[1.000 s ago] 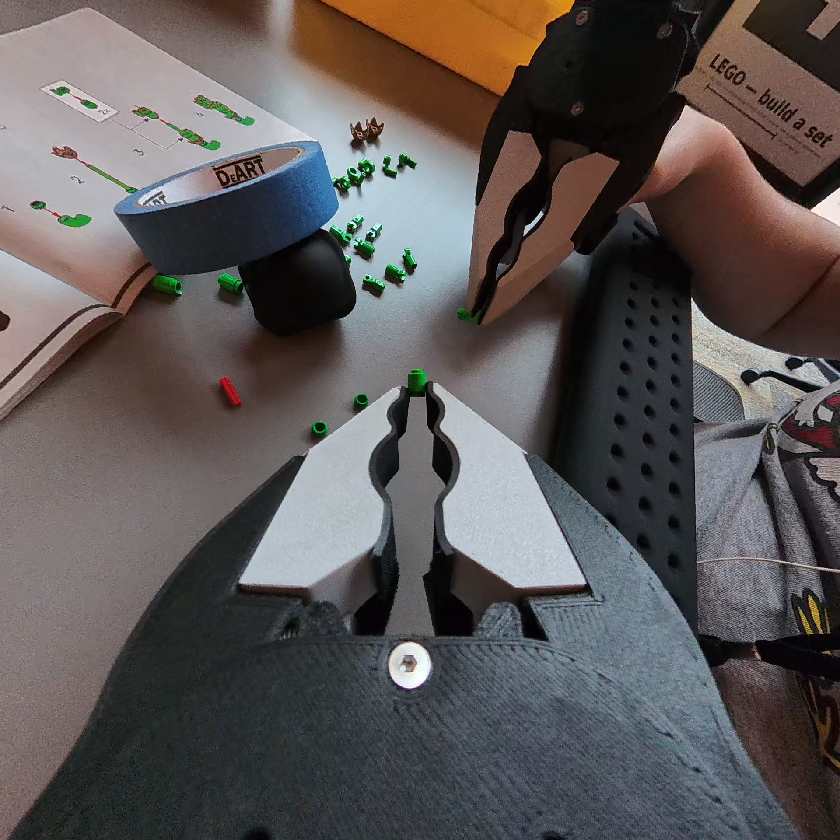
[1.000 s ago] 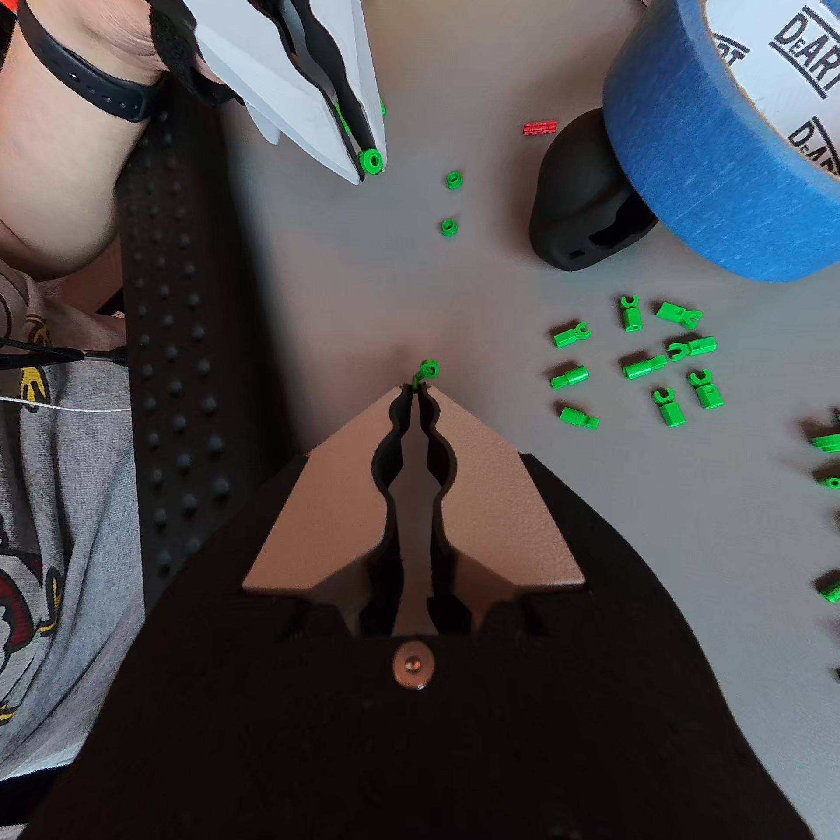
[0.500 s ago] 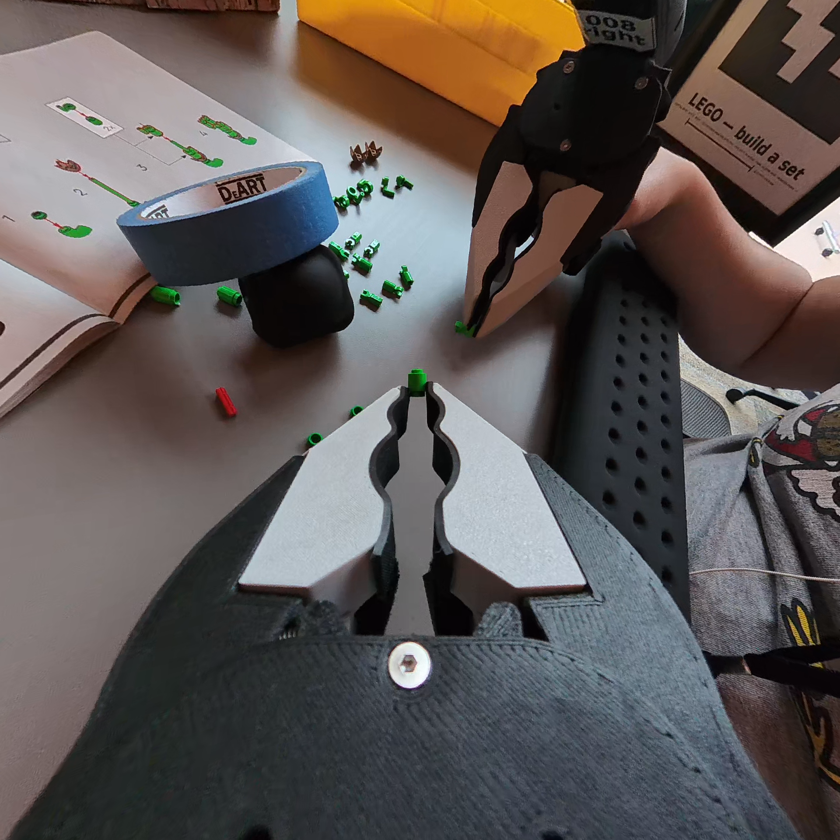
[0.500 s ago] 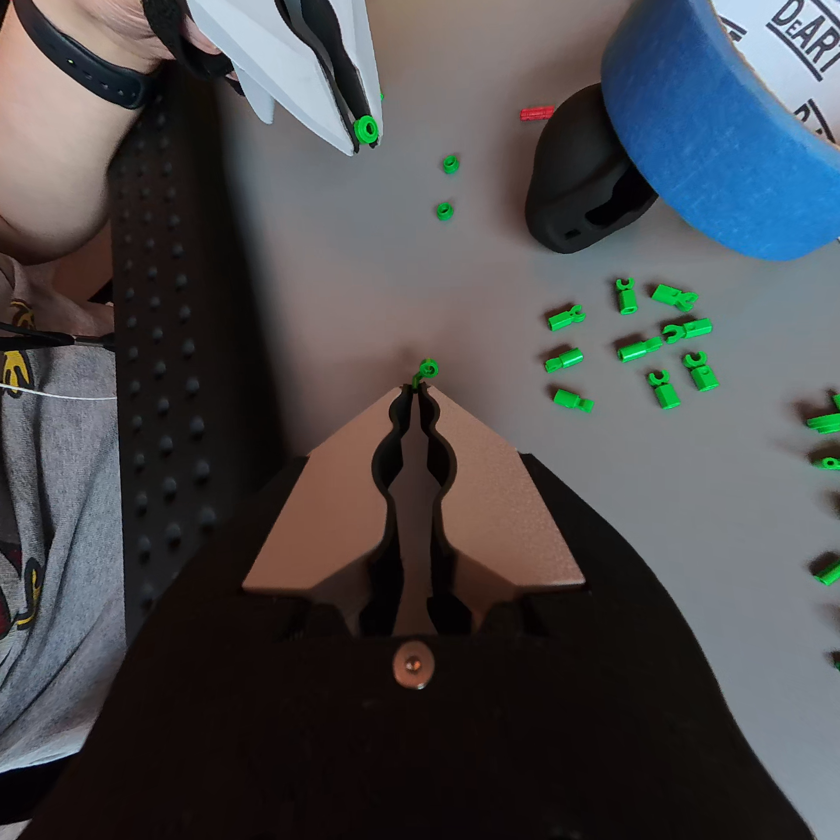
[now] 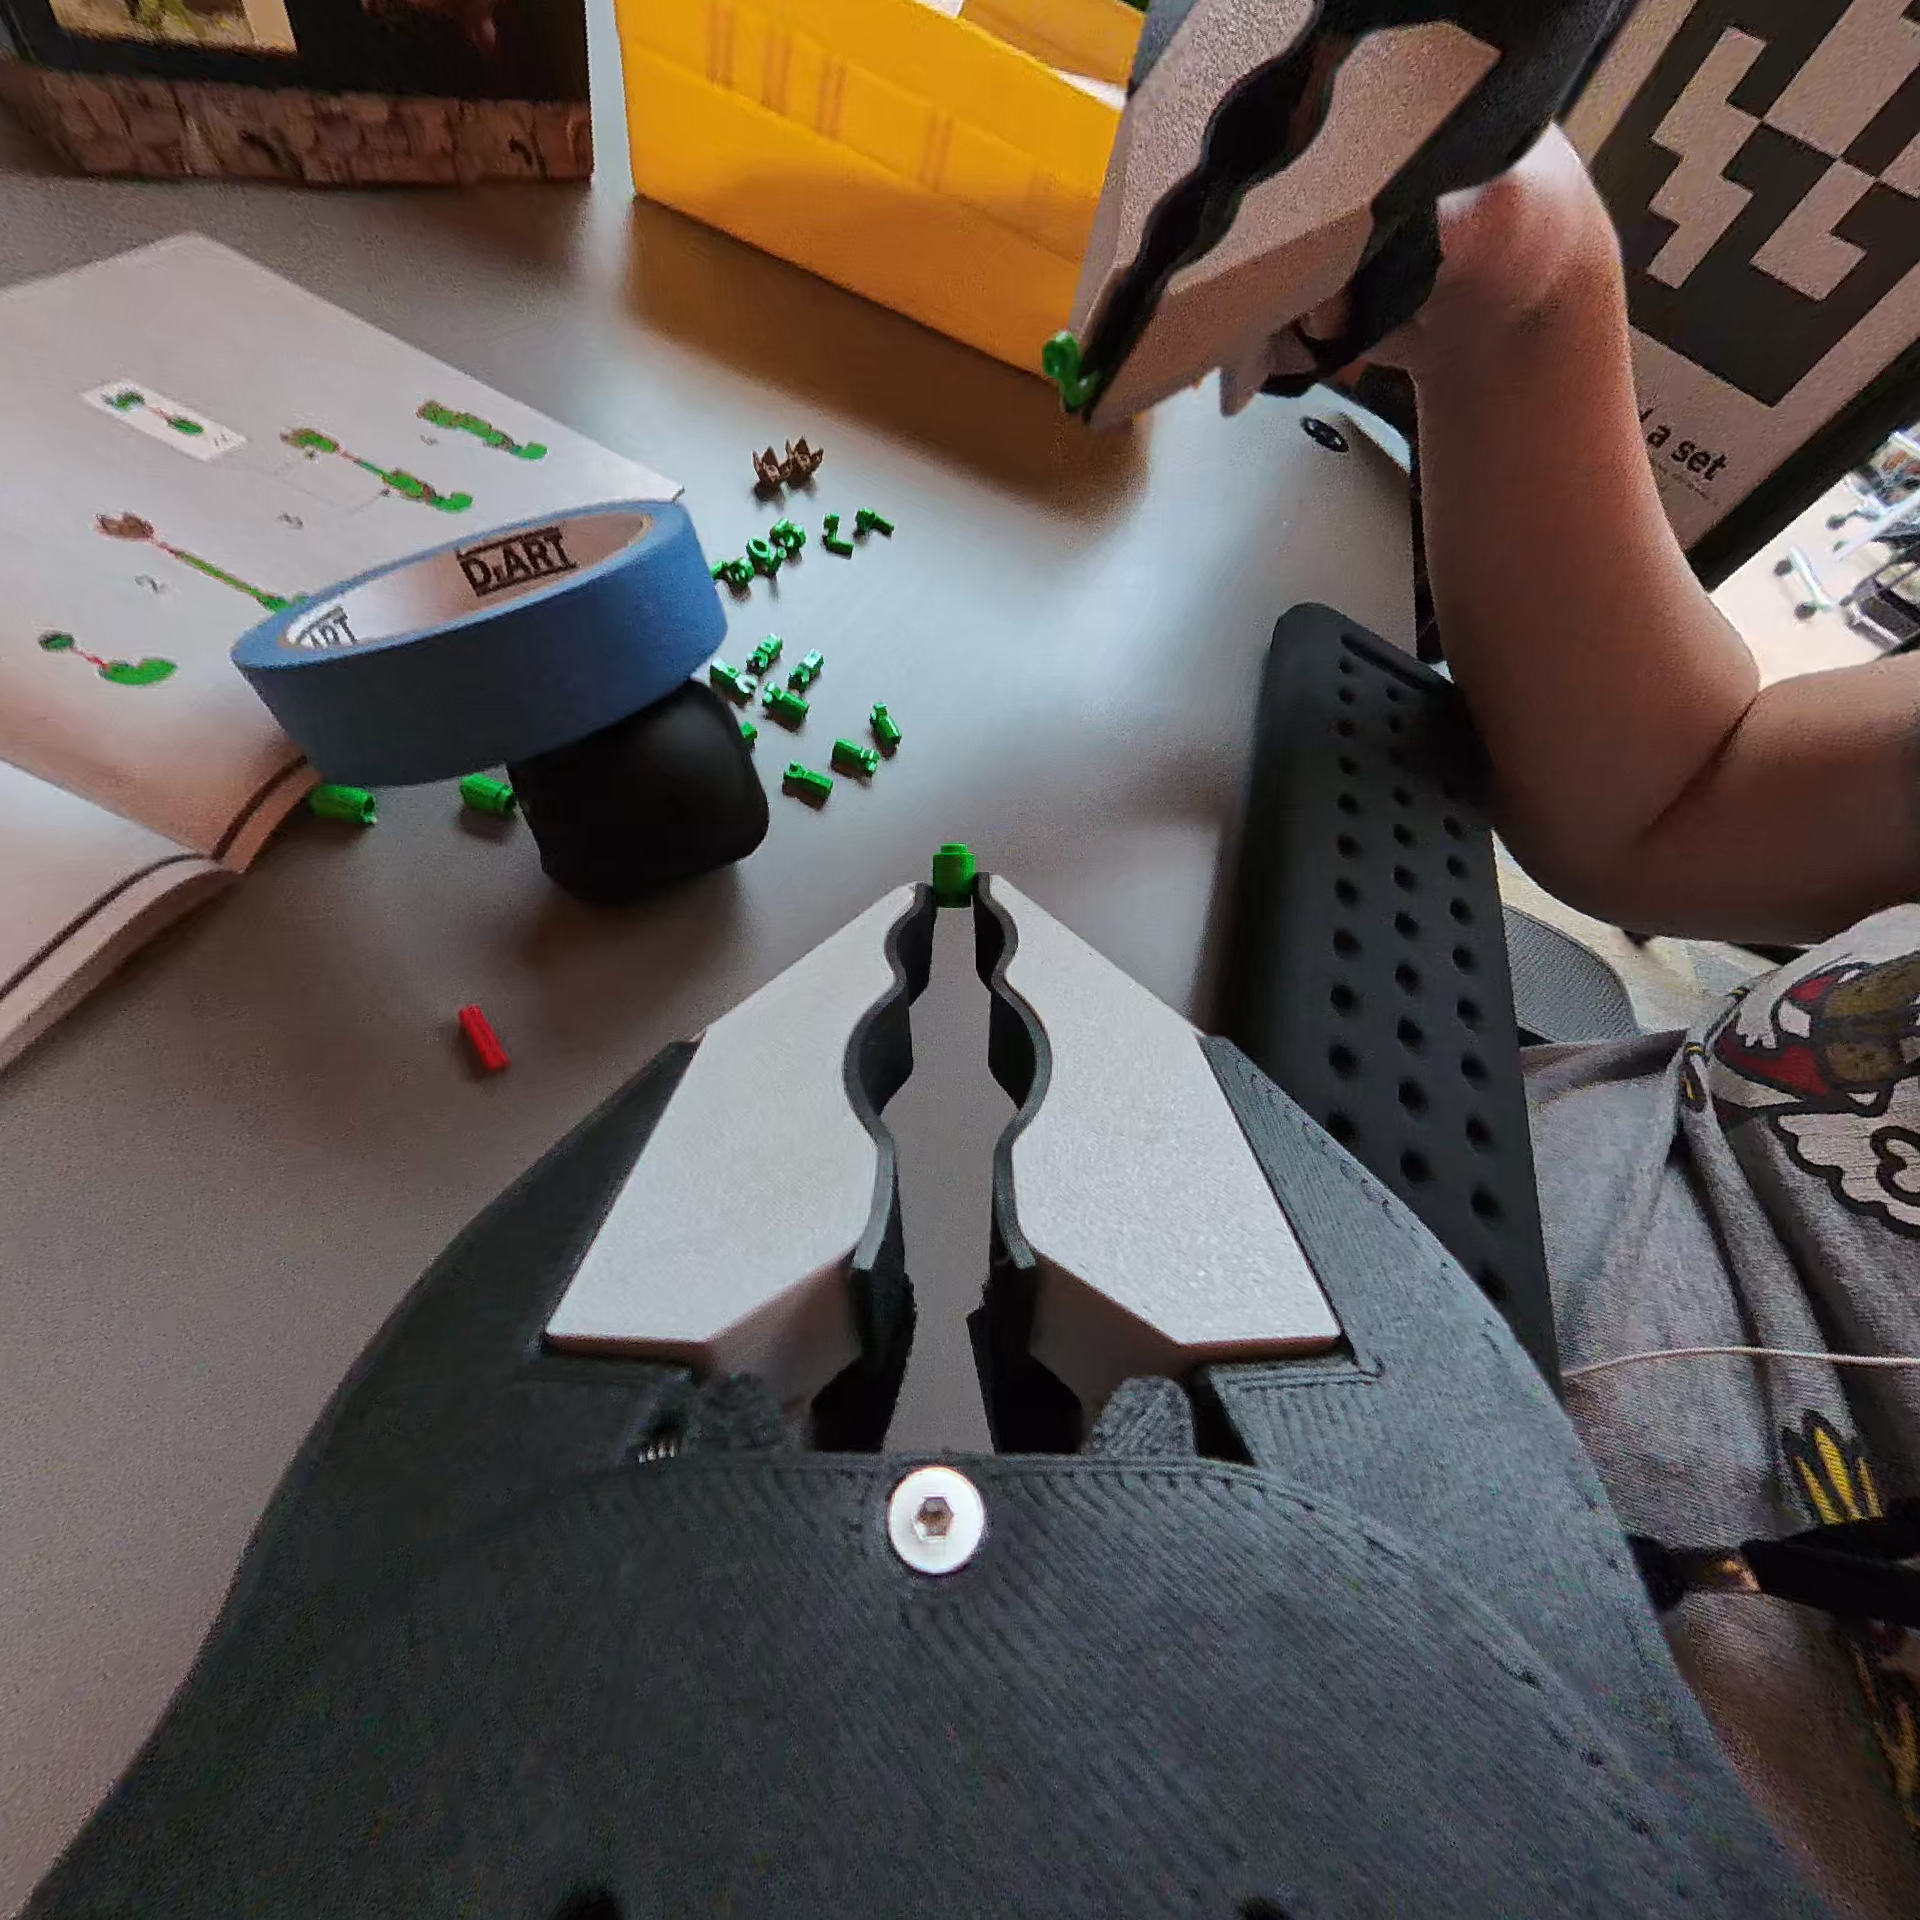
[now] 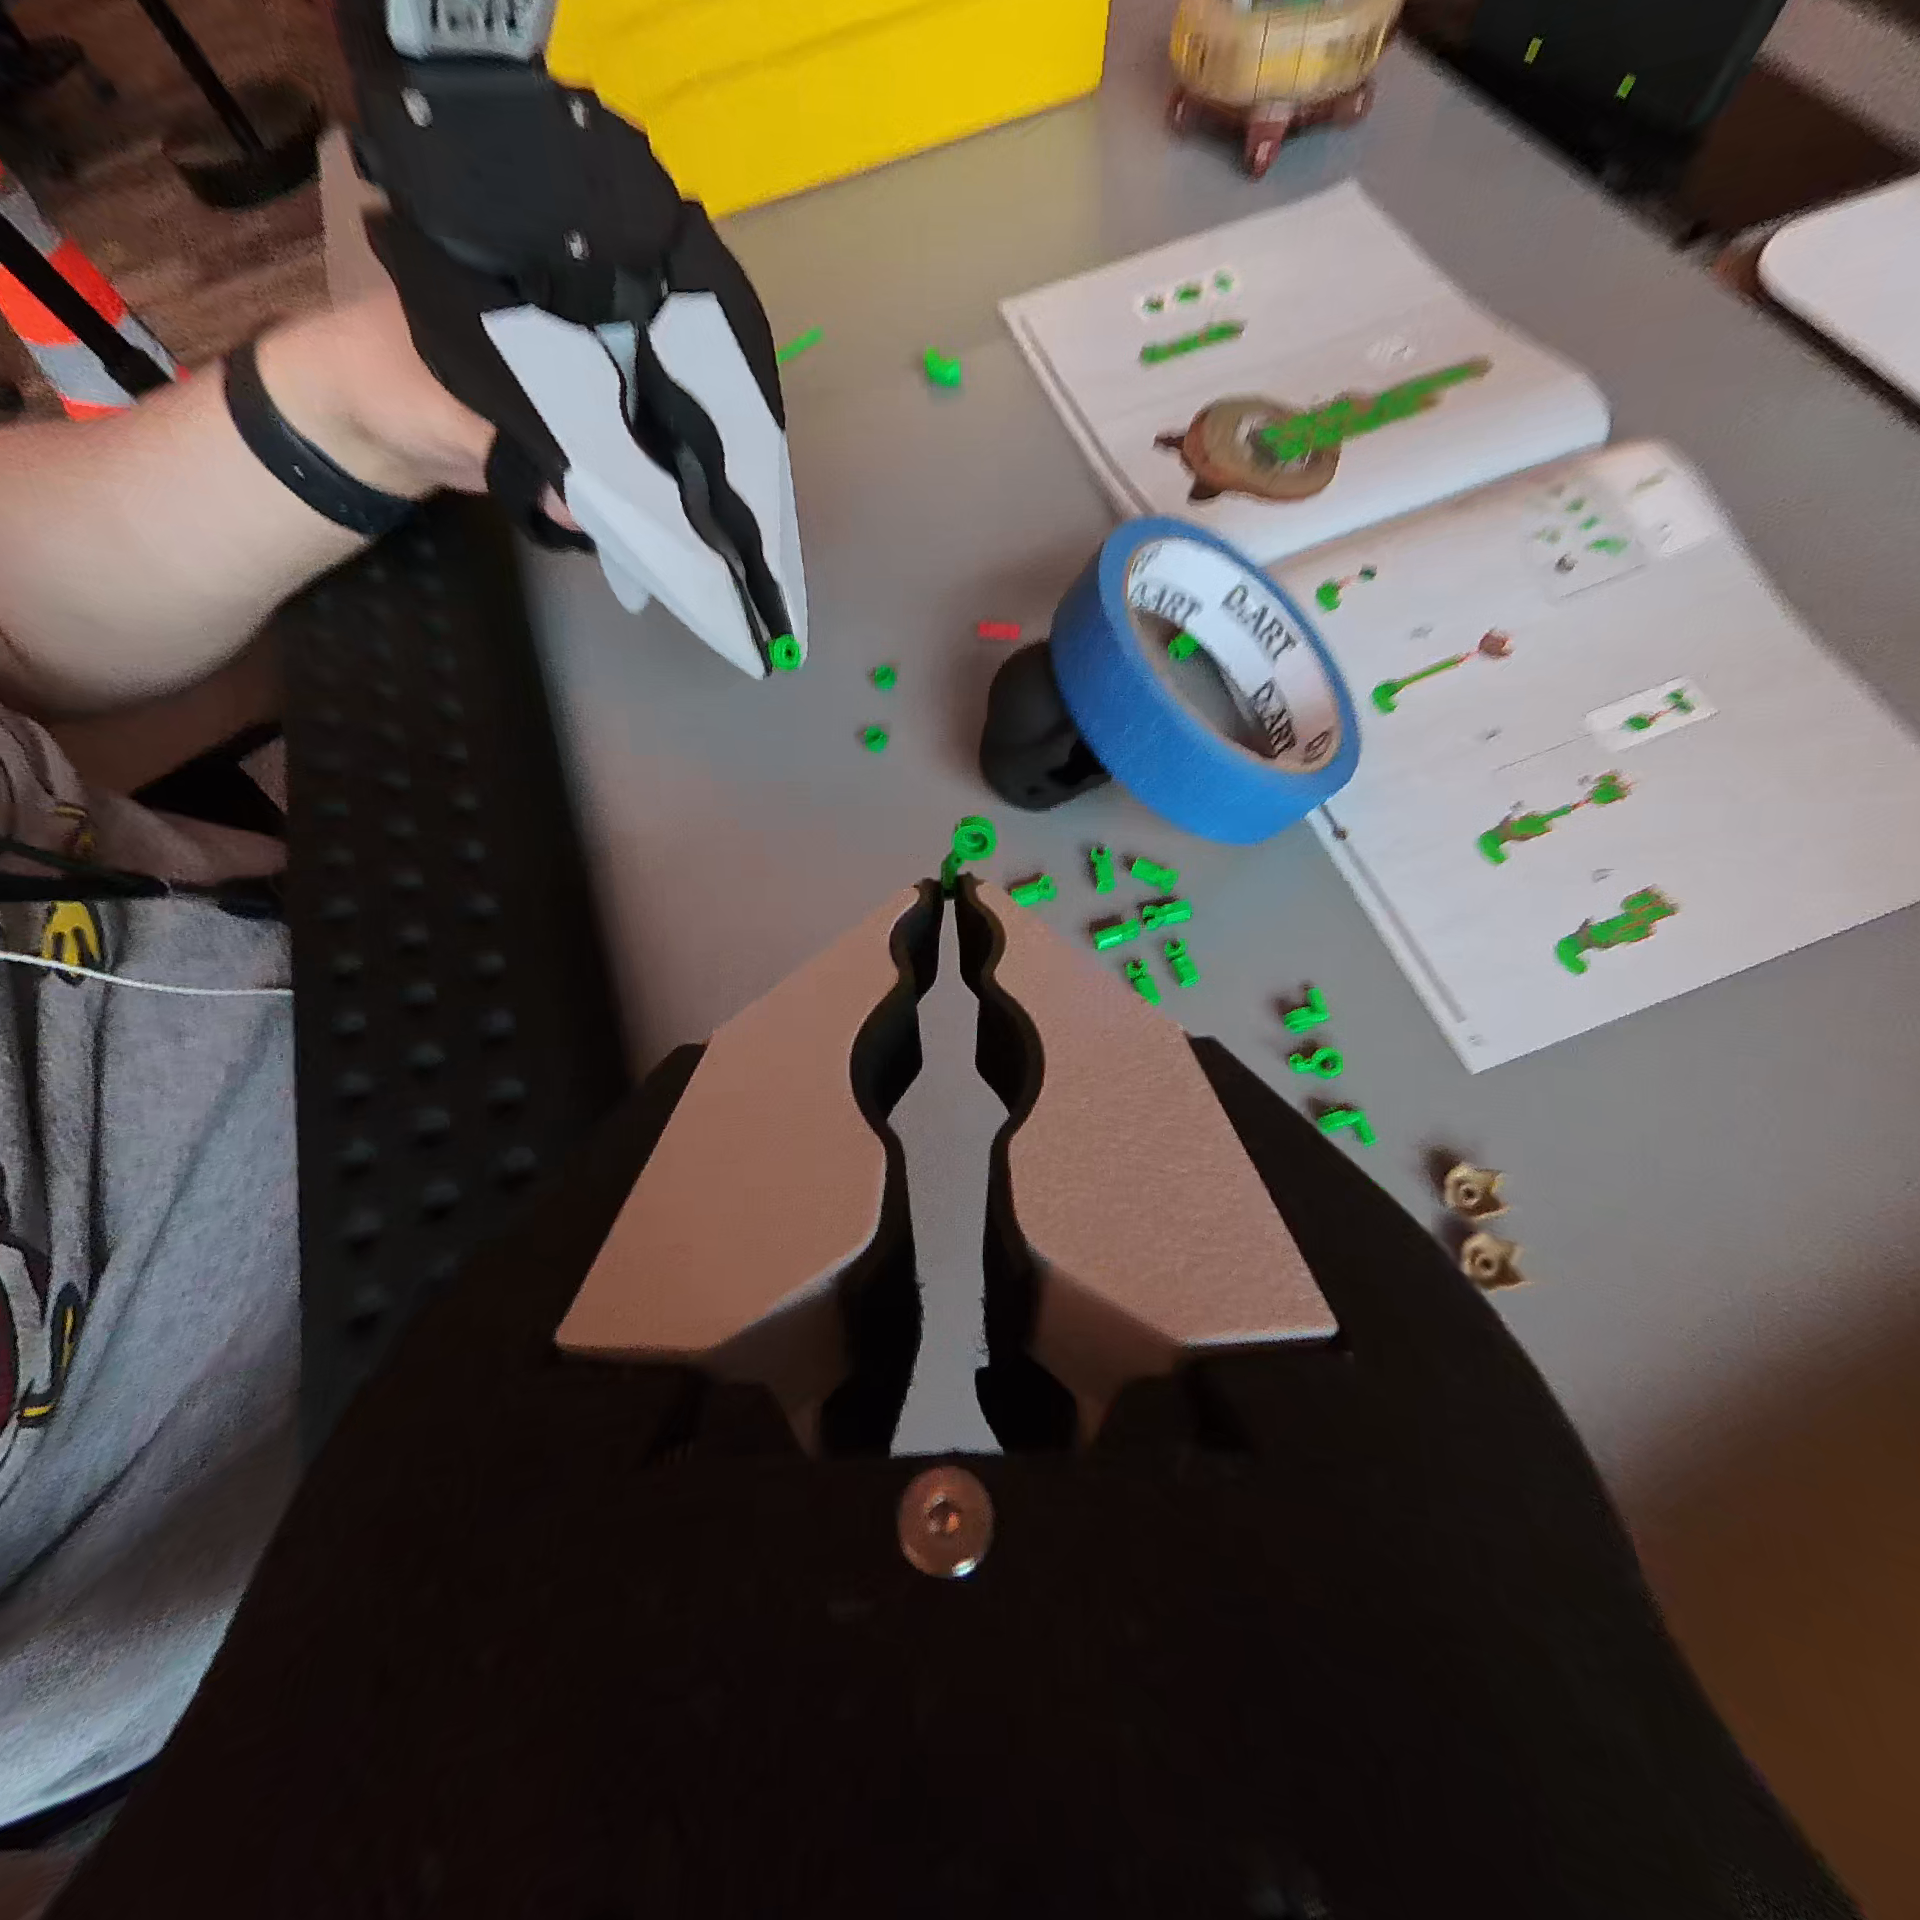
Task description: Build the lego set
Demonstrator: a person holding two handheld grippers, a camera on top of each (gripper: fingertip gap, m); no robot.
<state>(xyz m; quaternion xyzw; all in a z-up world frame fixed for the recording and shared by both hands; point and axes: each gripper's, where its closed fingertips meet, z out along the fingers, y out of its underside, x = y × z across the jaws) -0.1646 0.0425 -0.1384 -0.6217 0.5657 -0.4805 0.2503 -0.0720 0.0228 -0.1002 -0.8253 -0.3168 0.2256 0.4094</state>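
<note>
My left gripper (image 5: 953,896) is shut on a small green round brick (image 5: 952,871) at its tips; it also shows in the right wrist view (image 6: 781,657) with the brick's round end (image 6: 785,652) facing out. My right gripper (image 6: 952,885) is shut on a small green clip piece (image 6: 968,844) and is lifted above the table; in the left wrist view (image 5: 1081,384) it hangs at the upper right with the green piece (image 5: 1064,366) at its tips. Several loose green pieces (image 5: 805,717) (image 6: 1138,925) lie on the grey table (image 5: 260,1195).
A blue tape roll (image 5: 478,644) leans on a black object (image 5: 644,800) beside the open instruction booklet (image 5: 156,499). A red pin (image 5: 482,1037), two brown pieces (image 6: 1475,1226), a yellow box (image 5: 862,156) and a black perforated chair arm (image 5: 1371,935) are near. My right fingertips sit around 11 cm from my left ones. To the red pin (image 5: 482,1037): left tips about 10 cm, right tips about 20 cm. My right wrist view (image 6: 997,632) looks at it from another angle.
My right gripper has lifted off the table with its green piece and tilted up. My left gripper has also drawn back and tilted, still holding its brick.
</note>
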